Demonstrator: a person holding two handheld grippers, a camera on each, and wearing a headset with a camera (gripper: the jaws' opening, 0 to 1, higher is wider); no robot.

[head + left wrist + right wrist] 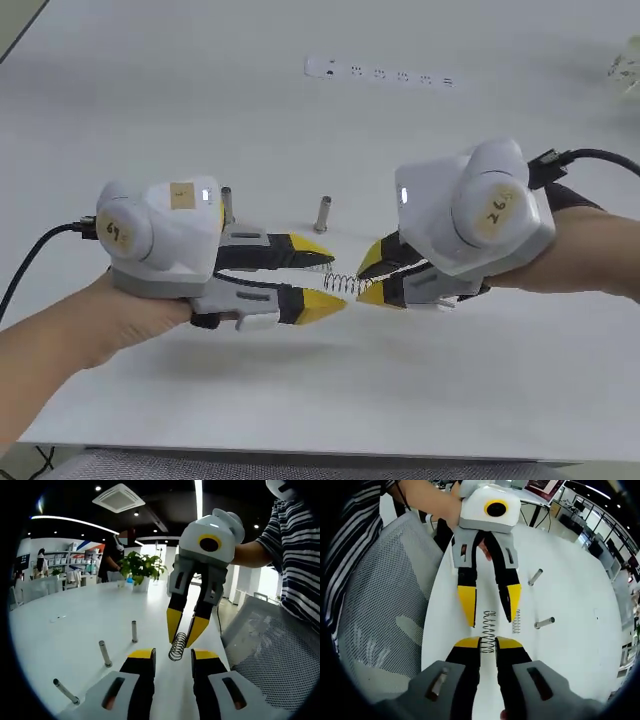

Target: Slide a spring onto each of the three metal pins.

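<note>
My right gripper (366, 280) (488, 643) is shut on one end of a metal spring (345, 284) (488, 629) (176, 646), which sticks out toward my left gripper (330, 278) (173, 655). The left jaws stand open on either side of the spring's free end, not touching it. A second spring (516, 621) lies on the white table beside the left jaws. Three bare metal pins (134, 631) (104, 653) (66, 691) stand upright on the table to the left of the left gripper. Two of the pins (323, 213) (227, 205) rise just beyond the grippers.
A white power strip (380, 73) lies at the far side of the table (330, 400). A mesh chair (270, 650) and a person in a striped shirt (300, 555) are at the near edge. A potted plant (142, 570) stands far off.
</note>
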